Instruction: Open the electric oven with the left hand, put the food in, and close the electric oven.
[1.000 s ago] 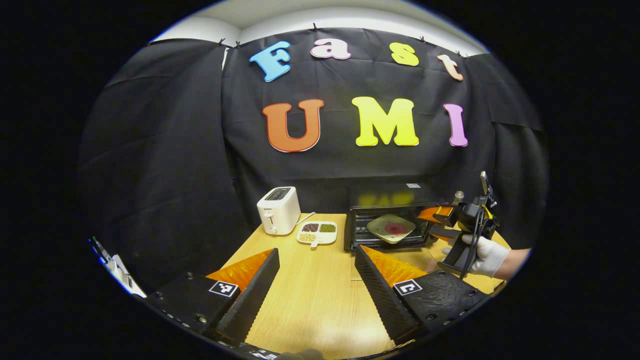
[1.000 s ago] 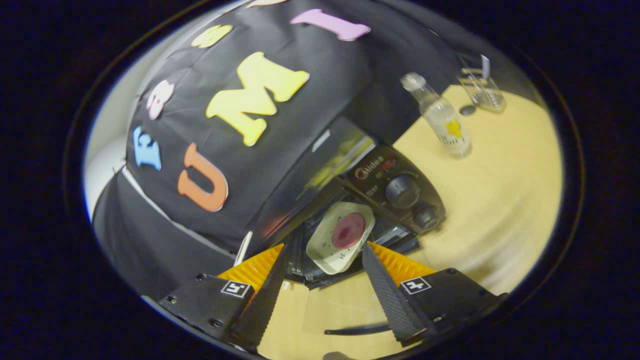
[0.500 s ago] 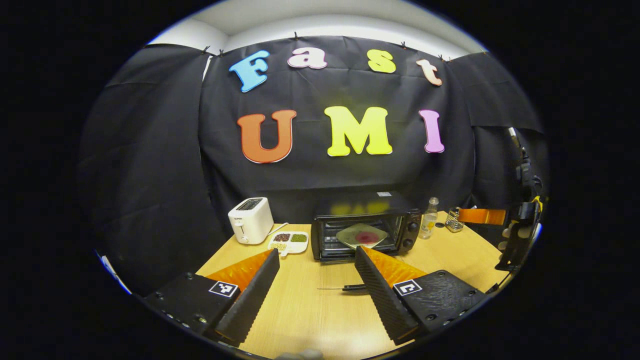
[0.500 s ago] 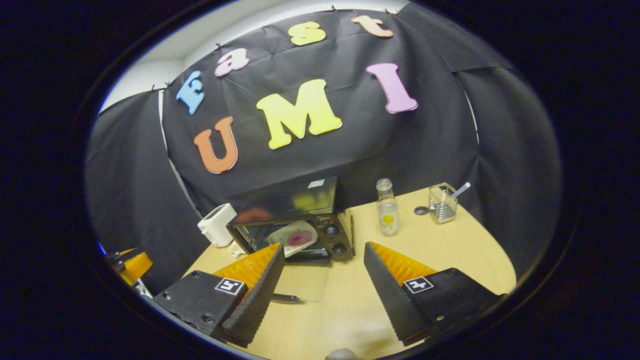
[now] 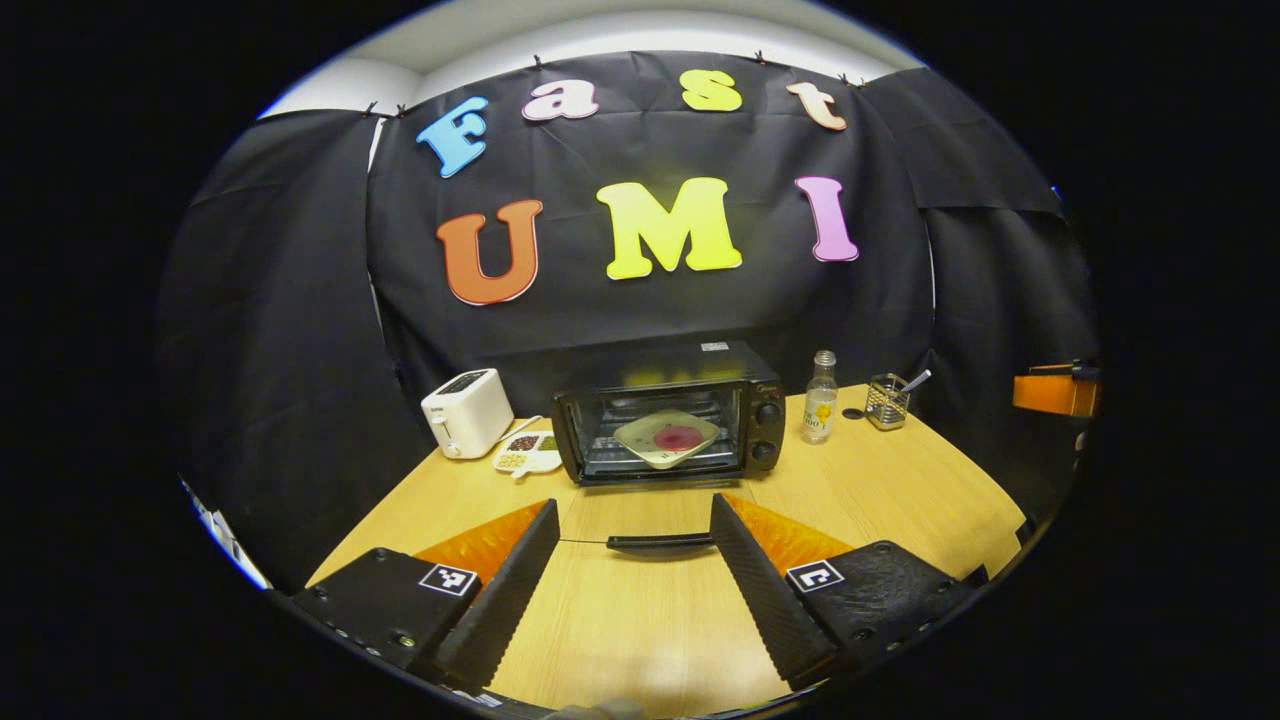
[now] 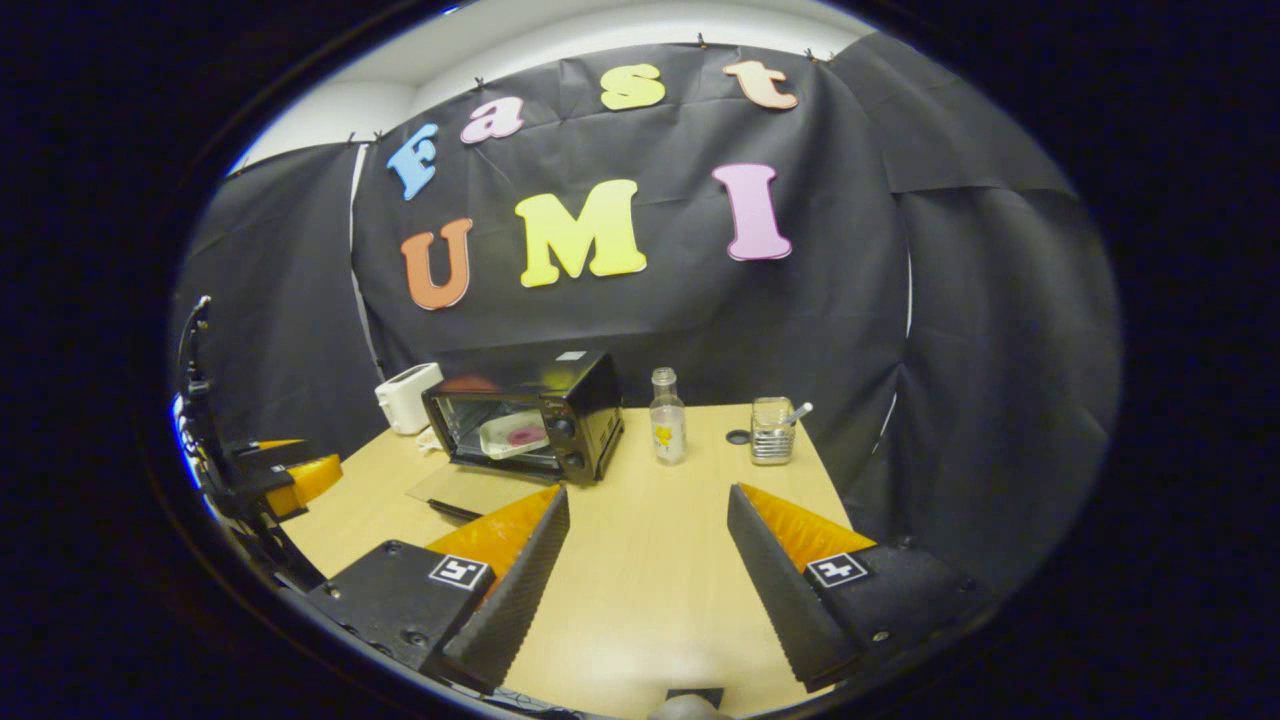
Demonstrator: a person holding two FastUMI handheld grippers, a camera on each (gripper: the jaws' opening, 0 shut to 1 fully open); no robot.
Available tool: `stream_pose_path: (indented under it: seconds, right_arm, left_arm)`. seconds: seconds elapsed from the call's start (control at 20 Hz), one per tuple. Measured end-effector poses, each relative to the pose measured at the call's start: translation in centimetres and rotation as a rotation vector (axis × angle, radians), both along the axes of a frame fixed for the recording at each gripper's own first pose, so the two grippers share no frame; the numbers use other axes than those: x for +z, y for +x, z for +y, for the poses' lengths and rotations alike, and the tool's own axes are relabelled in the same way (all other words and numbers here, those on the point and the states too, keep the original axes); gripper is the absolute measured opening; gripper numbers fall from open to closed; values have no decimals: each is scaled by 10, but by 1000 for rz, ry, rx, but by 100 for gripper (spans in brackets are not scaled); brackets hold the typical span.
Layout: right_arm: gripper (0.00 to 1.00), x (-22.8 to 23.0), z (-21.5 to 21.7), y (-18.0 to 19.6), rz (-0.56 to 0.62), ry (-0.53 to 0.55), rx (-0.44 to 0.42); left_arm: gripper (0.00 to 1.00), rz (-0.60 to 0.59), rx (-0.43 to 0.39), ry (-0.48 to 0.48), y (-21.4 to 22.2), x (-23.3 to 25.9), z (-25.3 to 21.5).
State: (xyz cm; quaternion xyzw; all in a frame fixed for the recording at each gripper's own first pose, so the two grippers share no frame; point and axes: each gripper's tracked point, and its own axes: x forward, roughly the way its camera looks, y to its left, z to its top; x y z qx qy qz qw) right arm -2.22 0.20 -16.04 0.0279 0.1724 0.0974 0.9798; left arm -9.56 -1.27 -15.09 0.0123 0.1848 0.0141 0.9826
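Electric oven [image 5: 668,425] at the back of the wooden desk [image 5: 880,490], its glass door [image 5: 640,505] folded down flat toward the viewer, with the dark door handle [image 5: 660,542] at the near edge. Inside the cavity, on the rack, lies a pale square plate [image 5: 667,438] carrying a round reddish piece of food [image 5: 677,437] (the plate sits tilted relative to the oven front).

Left gripper [image 5: 632,585], seen in the left gripper view: jaws spread wide apart, holding nothing, raised over the near part of the desk and pointed at the oven; the door handle appears between the two fingers but farther off, not touched by either. Right gripper [image 6: 645,585], seen in the right gripper view: jaws likewise spread wide and empty, over bare desk to the right of the oven.

To the left of the oven stand a white toaster [image 5: 466,412] and, just beside it, a small divided dish [image 5: 528,453] of assorted grains. To the right of the oven stand a clear bottle [image 5: 820,398] with a yellow mark, a small dark cap [image 5: 852,413] lying on the desk, and a wire holder [image 5: 887,400] with a utensil in it. In the right gripper view the oven [image 6: 525,418] appears left of centre, door [image 6: 480,487] down, bottle [image 6: 667,416] and holder [image 6: 772,430] to its right.
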Motion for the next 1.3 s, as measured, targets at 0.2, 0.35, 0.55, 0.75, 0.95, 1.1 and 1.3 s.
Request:
stream_pose_path:
  seconds: [0.2,0.35,0.55,0.75,0.95,1.1,1.3]
  right_arm:
    - [100,8,-19,-4,5,-2,-25]
    - [100,15,-28,1,15,-44,-67]
    - [100,25,-25,10,27,-85,-113]
    - [100,24,-12,15,35,-108,-155]
    - [100,21,-2,13,40,-143,-149]
    - [100,23,-4,11,44,-171,-153]
    - [100,22,-4,9,53,-156,-170]
  left_arm:
    - [97,55,-30,-45,14,-43,-28]
    - [97,125,-46,-57,33,-89,-32]
    - [97,206,-32,-73,54,-143,-23]
    - [97,267,-59,-63,68,-183,-13]
    - [97,293,-67,-48,79,-203,-10]
    - [97,315,-63,-47,86,-213,-14]
    - [97,322,-49,-19,94,-219,-11]
